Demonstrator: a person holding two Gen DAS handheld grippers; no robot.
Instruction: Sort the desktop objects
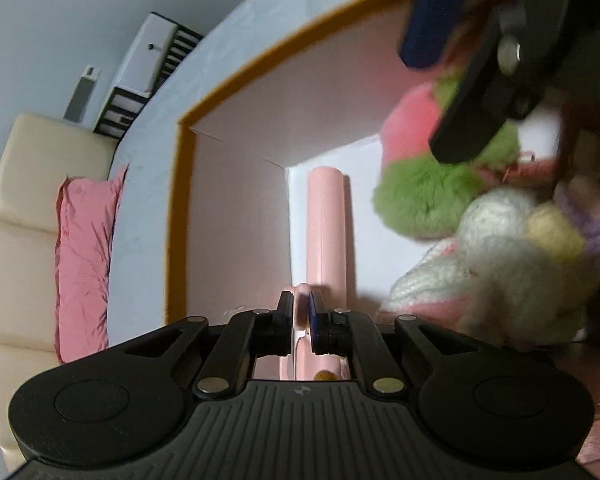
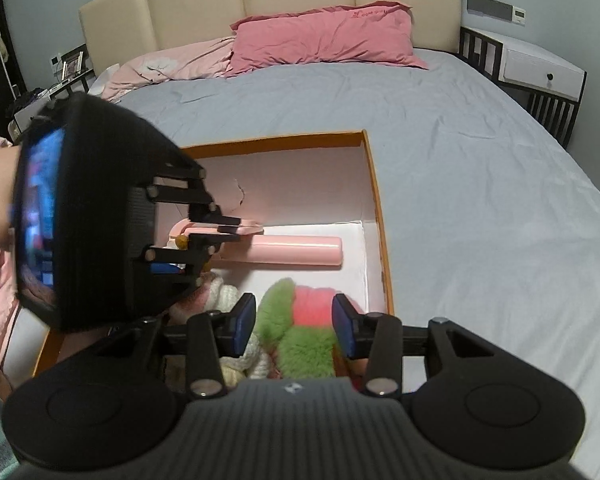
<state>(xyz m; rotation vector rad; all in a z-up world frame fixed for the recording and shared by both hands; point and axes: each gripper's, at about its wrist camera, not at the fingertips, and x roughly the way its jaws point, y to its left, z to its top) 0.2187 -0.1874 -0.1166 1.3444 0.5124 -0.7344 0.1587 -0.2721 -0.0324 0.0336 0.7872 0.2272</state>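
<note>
A bedroom: a wide bed under a grey sheet [image 2: 440, 184], a pink pillow [image 2: 324, 40] against the padded headboard, and on the sheet an open box [image 2: 374, 184] with an orange rim and pale inner walls. Most of the sorting looks done, as far as can be judged, since the box already holds several things. Straight ahead of the left gripper [image 1: 302, 312] a pink cylinder [image 1: 326, 224] lies along the box floor. To its right sits a heap of soft toys, a green-and-pink plush [image 1: 420, 200] uppermost and a white-and-yellow plush [image 1: 512, 248] nearer the camera.

The left gripper is clamped on a thin pink flat object [image 2: 236, 227], held edge-on between nearly closed pads inside the box, just above the cylinder's near end. It looks about ready to be set down.

The right gripper [image 2: 294, 324] stands half open over the green-and-pink plush [image 2: 300, 332]. The fur lies between its pads, but whether they press it I cannot tell. Nothing else needing sorting shows on the sheet nearby.
</note>
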